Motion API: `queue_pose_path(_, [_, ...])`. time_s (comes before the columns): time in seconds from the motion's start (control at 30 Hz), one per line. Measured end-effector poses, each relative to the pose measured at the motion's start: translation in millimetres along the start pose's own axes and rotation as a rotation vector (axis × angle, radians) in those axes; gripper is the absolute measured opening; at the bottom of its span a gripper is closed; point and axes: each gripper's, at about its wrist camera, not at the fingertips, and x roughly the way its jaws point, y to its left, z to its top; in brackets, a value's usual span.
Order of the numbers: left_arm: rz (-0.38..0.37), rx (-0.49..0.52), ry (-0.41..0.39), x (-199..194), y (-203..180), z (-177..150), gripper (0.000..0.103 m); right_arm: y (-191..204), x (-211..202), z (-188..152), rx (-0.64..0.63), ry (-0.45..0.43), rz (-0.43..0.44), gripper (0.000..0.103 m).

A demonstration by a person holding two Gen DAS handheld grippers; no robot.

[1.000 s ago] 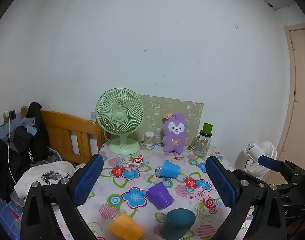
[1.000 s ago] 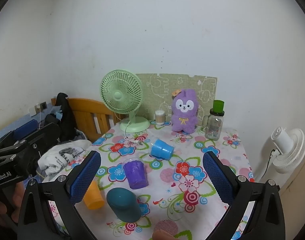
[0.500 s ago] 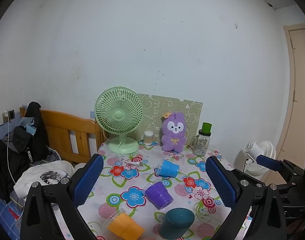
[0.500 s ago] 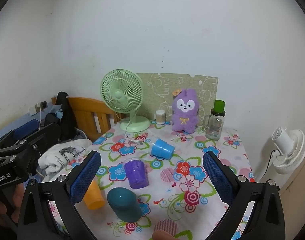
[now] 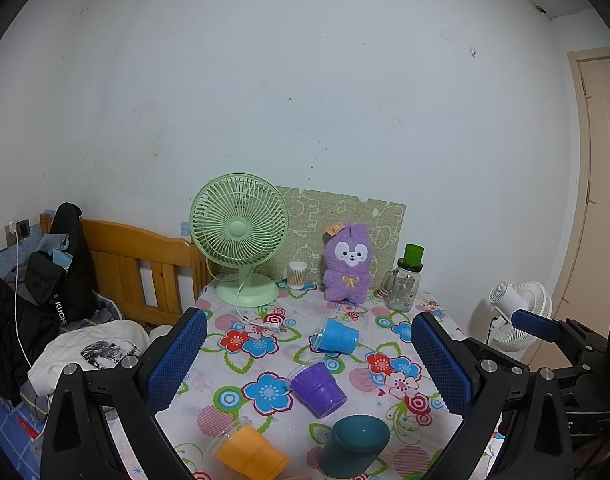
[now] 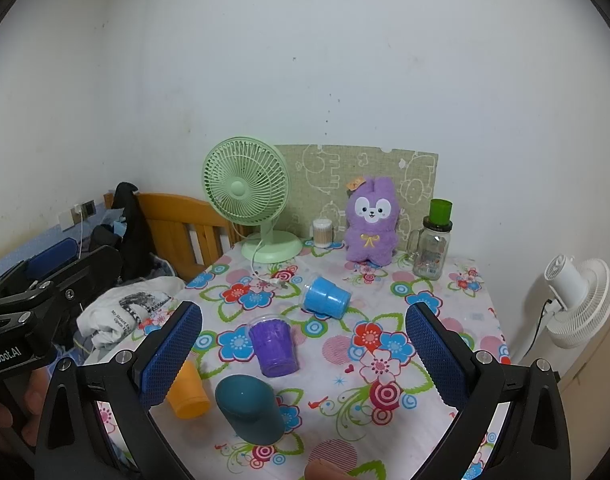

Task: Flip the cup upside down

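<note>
Several plastic cups lie on their sides on the floral tablecloth (image 5: 241, 364): a blue cup (image 5: 337, 335) (image 6: 325, 297), a purple cup (image 5: 316, 385) (image 6: 273, 343), an orange cup (image 5: 247, 450) (image 6: 187, 392) and a teal cup (image 5: 355, 448) (image 6: 251, 404). My left gripper (image 5: 308, 356) is open and empty, held above the near table edge. My right gripper (image 6: 303, 350) is open and empty, also above the near cups. The left gripper's body shows at the left of the right wrist view (image 6: 45, 300).
At the table's back stand a green desk fan (image 5: 241, 236), a cotton-swab jar (image 5: 297, 274), a purple plush rabbit (image 5: 348, 264) and a glass jar with a green lid (image 5: 405, 280). A wooden bed frame (image 5: 137, 260) with clothes is left. A white fan (image 6: 577, 300) is right.
Both views have shifted slightly; the table objects sit a little lower and farther in the left wrist view. Both grippers stay open. No cup has moved.
</note>
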Motion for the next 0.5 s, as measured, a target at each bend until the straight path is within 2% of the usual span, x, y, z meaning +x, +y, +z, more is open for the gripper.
queue_pose_path(0.5, [0.002,-0.001,0.003,1.0,1.8,-1.7,0.103,0.0,2.1,-2.0,-0.003,0.004,0.005,0.103])
